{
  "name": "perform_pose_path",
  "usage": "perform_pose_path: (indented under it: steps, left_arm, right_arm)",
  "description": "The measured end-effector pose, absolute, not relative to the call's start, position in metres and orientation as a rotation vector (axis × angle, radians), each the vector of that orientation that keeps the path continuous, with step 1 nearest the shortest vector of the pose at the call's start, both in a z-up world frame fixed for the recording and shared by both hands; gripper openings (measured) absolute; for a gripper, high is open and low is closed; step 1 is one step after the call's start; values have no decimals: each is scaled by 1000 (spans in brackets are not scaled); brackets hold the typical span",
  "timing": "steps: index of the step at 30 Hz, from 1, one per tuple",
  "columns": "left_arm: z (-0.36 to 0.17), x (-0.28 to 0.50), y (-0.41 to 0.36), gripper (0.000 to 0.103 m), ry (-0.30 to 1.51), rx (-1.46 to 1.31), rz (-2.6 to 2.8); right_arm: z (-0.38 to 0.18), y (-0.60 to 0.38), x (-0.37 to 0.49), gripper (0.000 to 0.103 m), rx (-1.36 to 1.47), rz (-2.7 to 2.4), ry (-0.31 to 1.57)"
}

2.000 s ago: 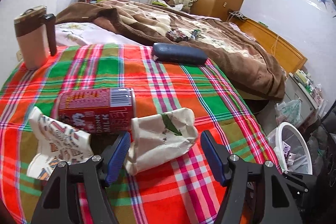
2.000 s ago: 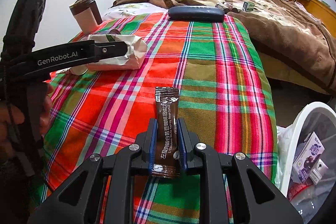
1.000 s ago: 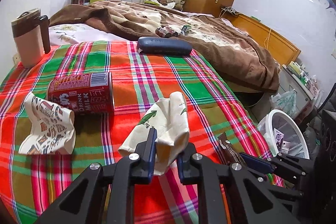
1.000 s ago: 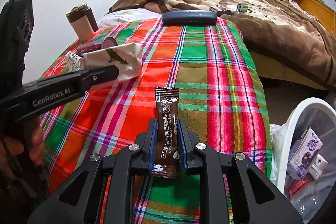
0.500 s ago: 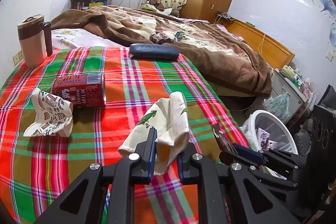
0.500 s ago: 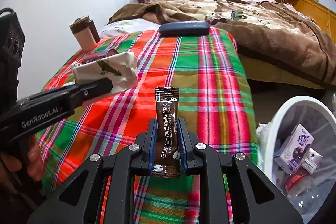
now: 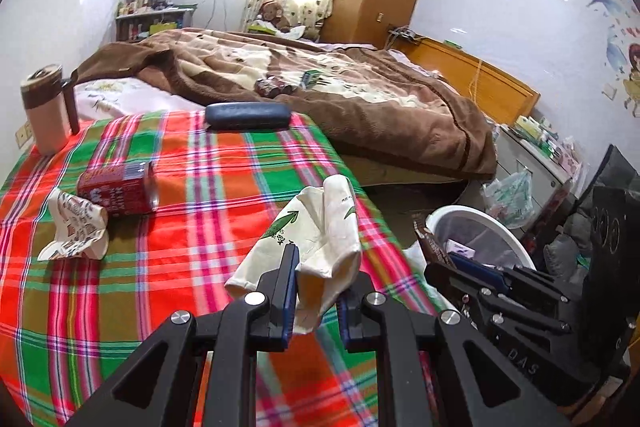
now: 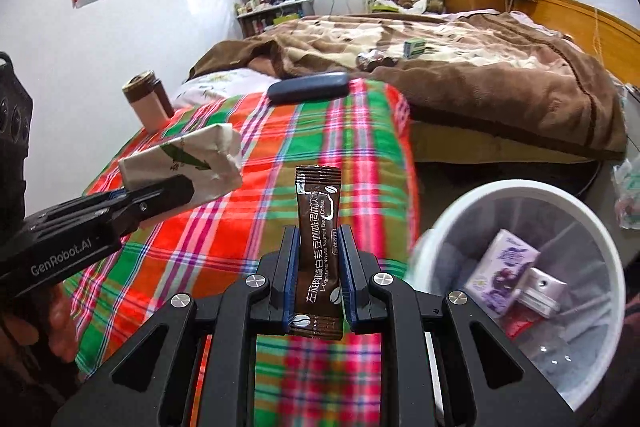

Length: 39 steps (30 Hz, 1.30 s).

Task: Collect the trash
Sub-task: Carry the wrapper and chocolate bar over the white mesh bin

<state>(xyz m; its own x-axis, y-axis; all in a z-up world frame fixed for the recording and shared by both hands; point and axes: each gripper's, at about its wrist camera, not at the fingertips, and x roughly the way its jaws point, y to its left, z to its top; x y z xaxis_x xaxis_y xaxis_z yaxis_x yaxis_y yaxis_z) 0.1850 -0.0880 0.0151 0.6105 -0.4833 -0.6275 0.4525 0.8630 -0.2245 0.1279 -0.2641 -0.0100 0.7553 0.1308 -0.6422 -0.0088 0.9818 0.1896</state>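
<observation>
My left gripper (image 7: 316,291) is shut on a crumpled cream paper bag (image 7: 320,231) with green leaf print, held above the plaid cloth (image 7: 200,195). It also shows in the right wrist view (image 8: 188,163). My right gripper (image 8: 318,275) is shut on a brown coffee sachet (image 8: 318,223), upright, just left of the white trash bin (image 8: 520,195). The bin (image 7: 480,223) holds a purple carton (image 8: 504,263) and other trash. A red milk can (image 7: 118,187) lies on its side and a crumpled printed paper cup (image 7: 76,227) lies on the cloth at the left.
A dark blue case (image 7: 246,115) lies at the cloth's far edge. A beige mug with brown lid (image 7: 46,115) stands at the far left. A bed with a brown blanket (image 7: 360,95) is behind. A low cabinet (image 7: 536,155) stands right of the bin.
My left gripper closed on the paper bag, lifted it and carried it right. My right gripper, still holding the sachet, has moved right and closer to the bin.
</observation>
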Motion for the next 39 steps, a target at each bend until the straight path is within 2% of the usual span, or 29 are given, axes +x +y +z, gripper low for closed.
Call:
perform_pose_path:
  steps: [18,39]
  left_arm:
    - [24,144,-182,17,729,56,-664]
    - [-9,118,-265,19,806,159,-753]
  right_arm:
    - [-5,-333,92,20,237,-98,671]
    - [-31,-395,82,21,278,-213,740]
